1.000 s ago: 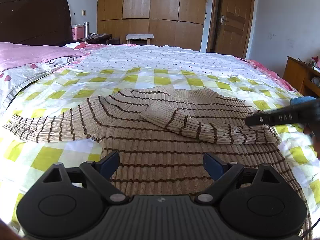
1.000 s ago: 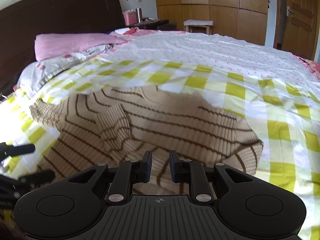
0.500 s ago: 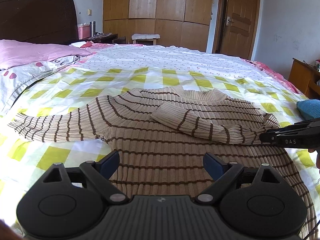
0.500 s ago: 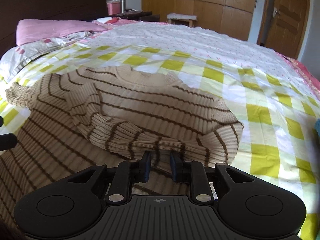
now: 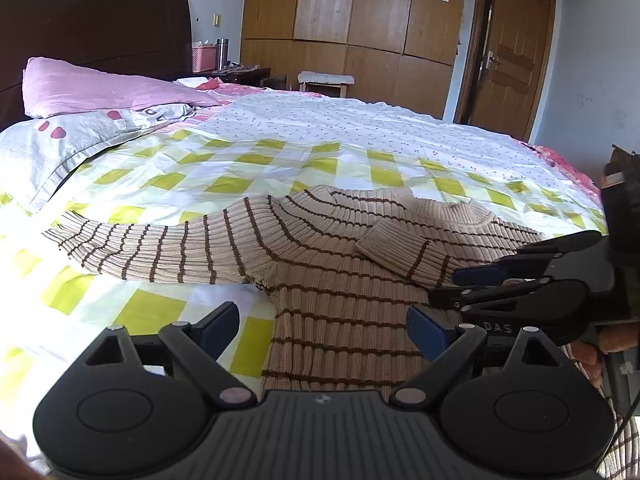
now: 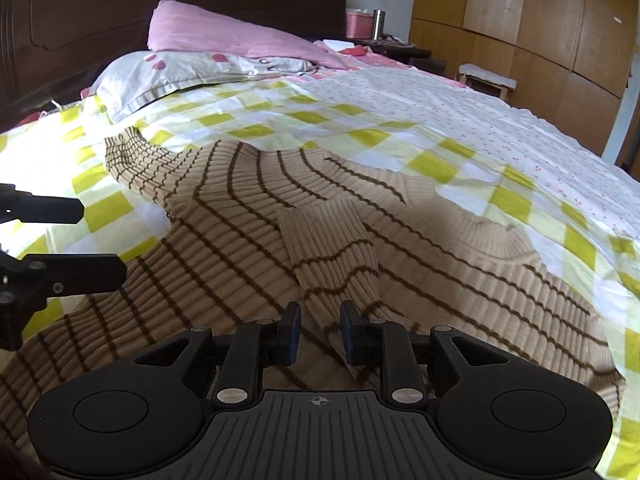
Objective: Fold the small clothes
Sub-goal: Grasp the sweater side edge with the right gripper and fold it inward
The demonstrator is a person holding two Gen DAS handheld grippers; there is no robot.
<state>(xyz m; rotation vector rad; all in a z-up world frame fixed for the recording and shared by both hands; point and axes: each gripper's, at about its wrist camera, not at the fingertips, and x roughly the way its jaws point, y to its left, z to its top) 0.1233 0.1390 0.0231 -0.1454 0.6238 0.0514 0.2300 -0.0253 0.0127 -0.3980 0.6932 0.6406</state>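
A beige sweater with brown stripes lies flat on the checked bedspread. Its right sleeve is folded across the chest, and the other sleeve stretches out to the left. My left gripper is open wide above the sweater's left side near the armpit. My right gripper sits low over the folded sleeve. Its jaws are opening, with the sleeve running between them and the pads no longer pinching it. From the left wrist view the right gripper reaches in from the right.
Pink and white pillows lie against the dark headboard at the left. A flowered sheet covers the far part of the bed. Wooden wardrobes, a door and a small stool stand beyond.
My right gripper has moved in over the sweater toward the folded sleeve and its jaws have widened. My left gripper has shifted left, toward the sweater's left side.
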